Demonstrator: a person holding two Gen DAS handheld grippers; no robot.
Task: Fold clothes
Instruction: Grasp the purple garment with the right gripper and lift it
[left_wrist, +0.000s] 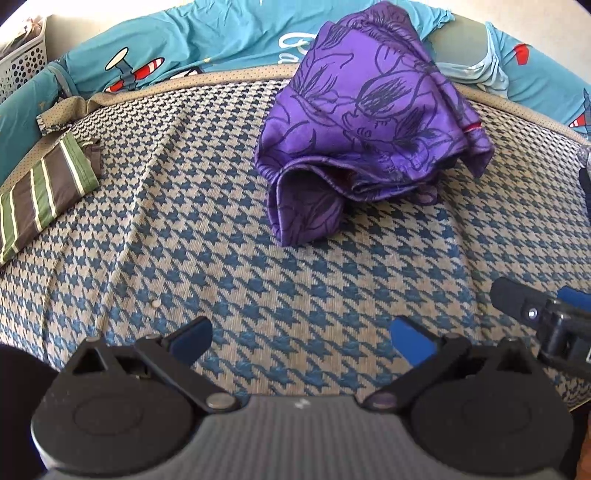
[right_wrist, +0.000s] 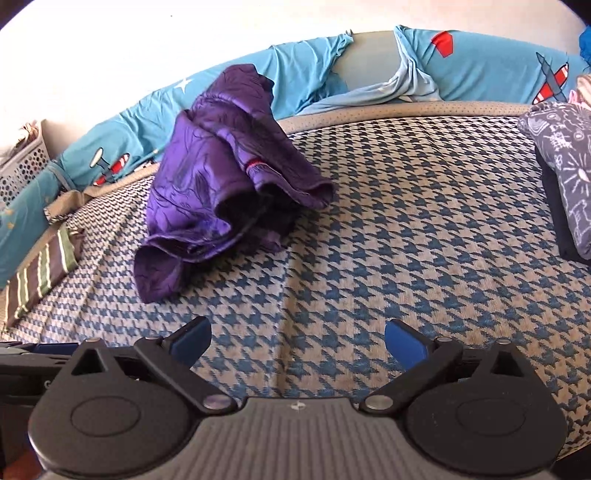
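A crumpled purple garment (left_wrist: 369, 122) with a dark floral print lies heaped on the houndstooth bed cover (left_wrist: 229, 236), toward the far side. In the right wrist view the same purple garment (right_wrist: 218, 184) sits ahead and to the left. My left gripper (left_wrist: 301, 341) is open near the front edge of the bed, well short of the garment, with nothing between its blue pads. My right gripper (right_wrist: 297, 343) is open too and empty, hovering over the houndstooth bed cover (right_wrist: 406, 240). Part of the right gripper (left_wrist: 535, 314) shows at the left view's right edge.
A folded green-and-brown striped cloth (left_wrist: 44, 188) lies at the left edge of the bed. A dark grey patterned folded stack (right_wrist: 565, 173) sits at the right. A teal airplane-print bumper (left_wrist: 207, 44) runs along the far side. A white perforated basket (left_wrist: 22, 59) stands far left.
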